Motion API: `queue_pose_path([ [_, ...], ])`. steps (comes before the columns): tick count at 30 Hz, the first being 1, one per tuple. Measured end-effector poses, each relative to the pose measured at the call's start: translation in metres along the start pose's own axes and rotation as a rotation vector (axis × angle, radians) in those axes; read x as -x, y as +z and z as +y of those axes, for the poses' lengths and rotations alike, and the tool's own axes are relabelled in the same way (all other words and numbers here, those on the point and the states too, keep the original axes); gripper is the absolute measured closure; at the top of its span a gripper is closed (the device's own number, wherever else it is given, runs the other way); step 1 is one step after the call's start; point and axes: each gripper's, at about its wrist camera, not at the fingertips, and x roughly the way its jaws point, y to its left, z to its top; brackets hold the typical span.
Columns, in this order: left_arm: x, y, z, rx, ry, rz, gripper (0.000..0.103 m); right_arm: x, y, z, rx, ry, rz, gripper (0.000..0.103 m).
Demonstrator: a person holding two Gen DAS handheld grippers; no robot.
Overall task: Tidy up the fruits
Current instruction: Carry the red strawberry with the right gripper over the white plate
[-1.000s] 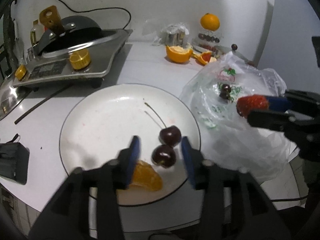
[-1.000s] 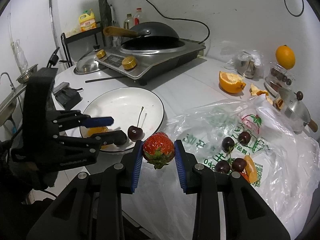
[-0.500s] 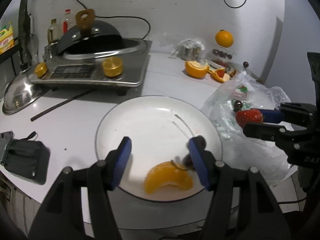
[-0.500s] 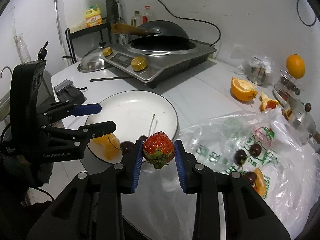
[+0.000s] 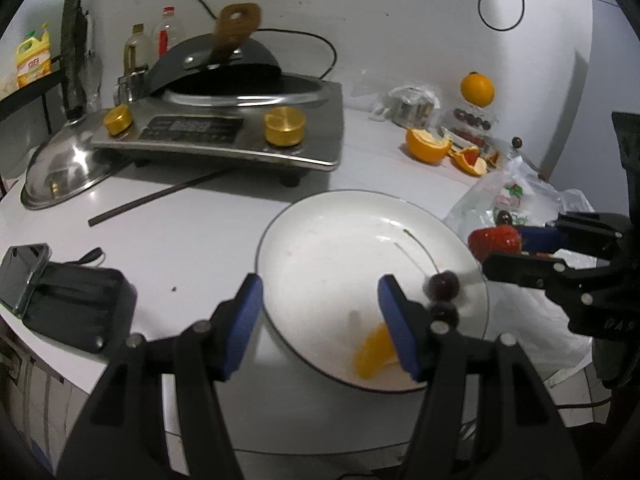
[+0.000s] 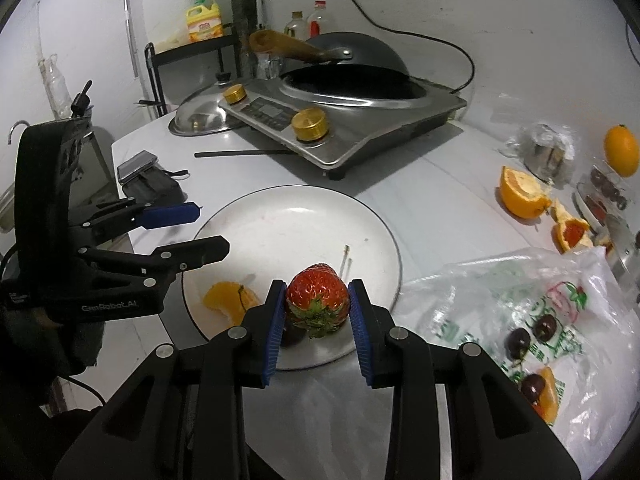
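A white plate (image 5: 332, 236) (image 6: 296, 224) sits on the white table. On it lie an orange segment (image 5: 374, 350) (image 6: 226, 300) and two dark cherries (image 5: 442, 286). My right gripper (image 6: 317, 304) is shut on a red strawberry (image 6: 317, 298) (image 5: 495, 240) and holds it above the plate's near right rim. My left gripper (image 5: 320, 316) is open and empty, held over the plate's left edge; it also shows in the right wrist view (image 6: 204, 228).
A clear plastic bag (image 6: 520, 304) with cherries and an orange piece lies right of the plate. An induction cooker (image 5: 224, 136) with a wok stands behind, with a steel lid (image 5: 60, 172) and a chopstick (image 5: 160, 196). Cut oranges (image 5: 428, 146), a whole orange (image 5: 476, 88), a black pouch (image 5: 68, 304).
My left gripper has opened wide, let go of the cherries and drawn back left off the plate. My right gripper has carried the strawberry left, over the plate's rim.
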Motion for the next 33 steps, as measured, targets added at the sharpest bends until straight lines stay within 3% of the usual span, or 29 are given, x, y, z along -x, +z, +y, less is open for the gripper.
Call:
queue_pose_path([
  [33, -0.014, -0.006, 0.036, 0.059, 0.01, 0.018, 0.041, -0.07, 0.013, 0.019, 0.013, 0.069, 0.116, 0.069],
])
